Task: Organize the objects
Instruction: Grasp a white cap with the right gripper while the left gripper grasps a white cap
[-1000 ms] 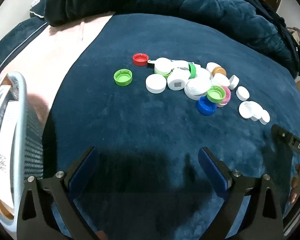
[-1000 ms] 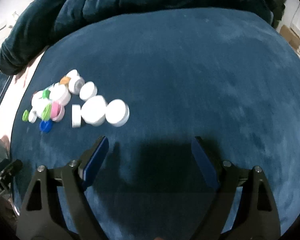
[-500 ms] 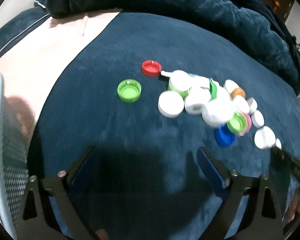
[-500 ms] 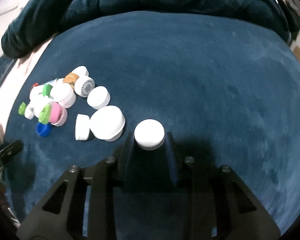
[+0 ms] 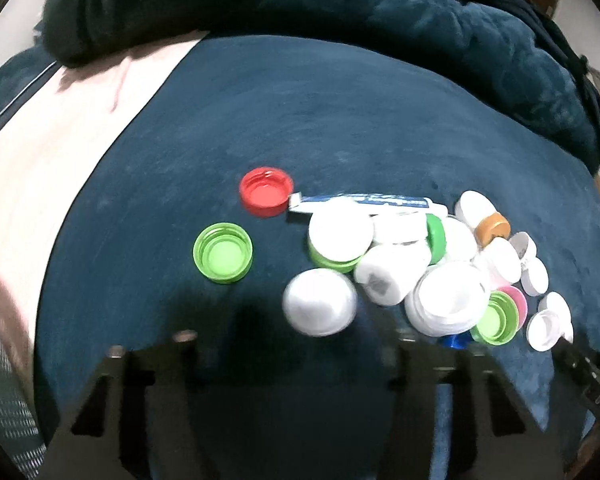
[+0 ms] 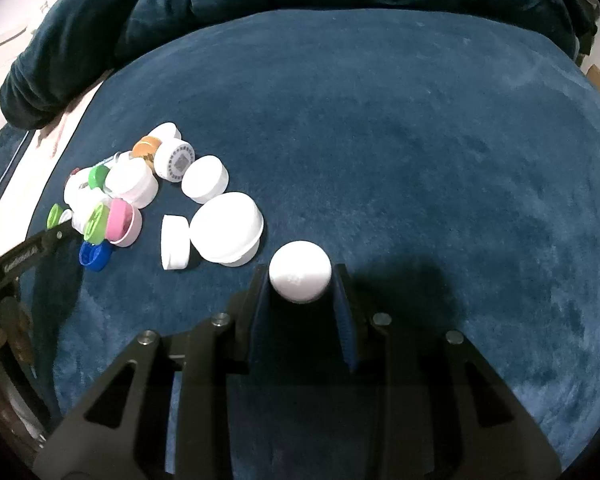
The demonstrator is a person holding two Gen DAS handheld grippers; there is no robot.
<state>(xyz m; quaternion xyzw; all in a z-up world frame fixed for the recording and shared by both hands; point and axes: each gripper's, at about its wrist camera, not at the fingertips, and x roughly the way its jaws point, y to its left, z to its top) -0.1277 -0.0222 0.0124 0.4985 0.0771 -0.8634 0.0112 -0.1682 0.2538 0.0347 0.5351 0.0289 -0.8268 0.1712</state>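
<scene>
Caps lie heaped on a dark blue velvet blanket [image 6: 380, 120], toward its left side in the right wrist view. Right gripper [image 6: 300, 276] pinches a white round cap [image 6: 300, 270] between narrowed fingers, flat top facing the camera, just beside a large white lid [image 6: 226, 228]. Left gripper [image 5: 288, 344] is blurred; its fingers look spread either side of another white cap [image 5: 319, 307], contact unclear. Apart from the heap's left edge lie, open side up, a green cap [image 5: 223, 253] and a red cap [image 5: 265, 191].

right claw [image 6: 300, 280] closed on white cap [image 6: 300, 271] | left claw [image 5: 288, 344] neared pile
</scene>
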